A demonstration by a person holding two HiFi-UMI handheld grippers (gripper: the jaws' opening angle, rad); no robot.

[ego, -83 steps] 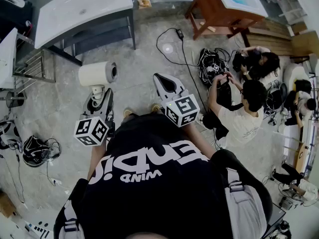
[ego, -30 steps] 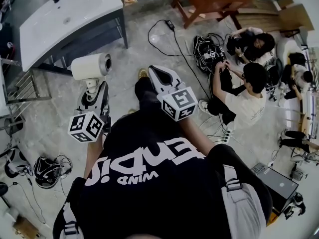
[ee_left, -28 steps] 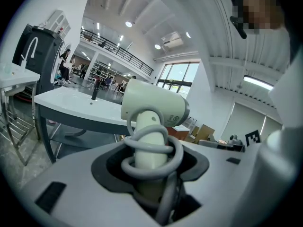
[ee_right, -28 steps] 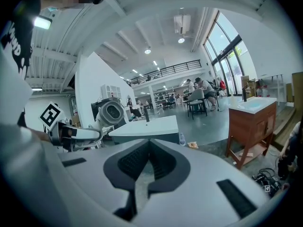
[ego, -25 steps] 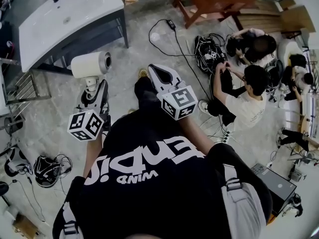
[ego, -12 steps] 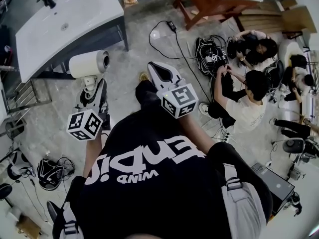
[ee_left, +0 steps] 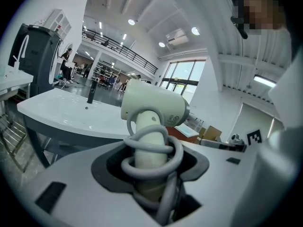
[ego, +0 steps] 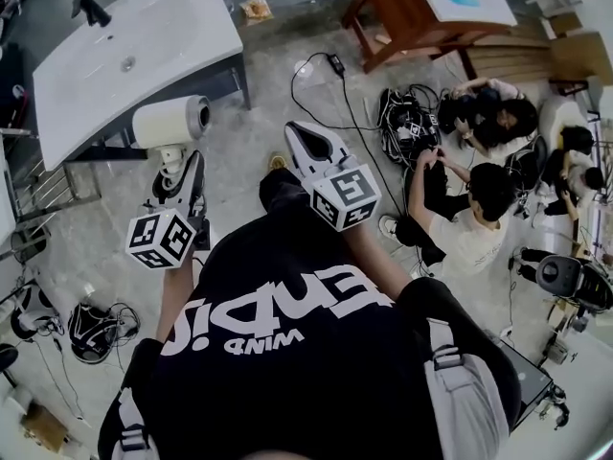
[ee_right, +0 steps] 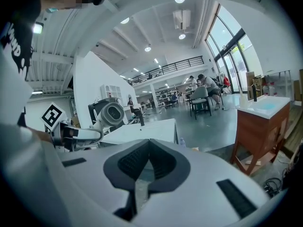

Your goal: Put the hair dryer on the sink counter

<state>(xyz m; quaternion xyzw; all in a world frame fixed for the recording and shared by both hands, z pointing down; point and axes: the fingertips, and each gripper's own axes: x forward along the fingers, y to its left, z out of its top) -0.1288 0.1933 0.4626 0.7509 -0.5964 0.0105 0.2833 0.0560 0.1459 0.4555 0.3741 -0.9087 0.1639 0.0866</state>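
Two fingers (ee_left: 71,174) of the left gripper (ego: 182,188) pinched the handle of the hair dryer (ego: 170,121). Its grey cord (ee_left: 151,150) was wound round that handle, and the pale barrel lay level above them at left centre of the head view. Both fingers of the right gripper (ego: 311,147) were pressed together on nothing, just right of centre. By this showing the carry was the step in hand: the dryer hung over the floor, near the white sink desk (ego: 192,36) at the upper left but not on it. The next move likely called for a reach up and left, then a lowering onto the flat margin beside the basin (ego: 124,60), not into it. That basin showed only its drain; a dark faucet (ego: 91,10) stood at its far edge
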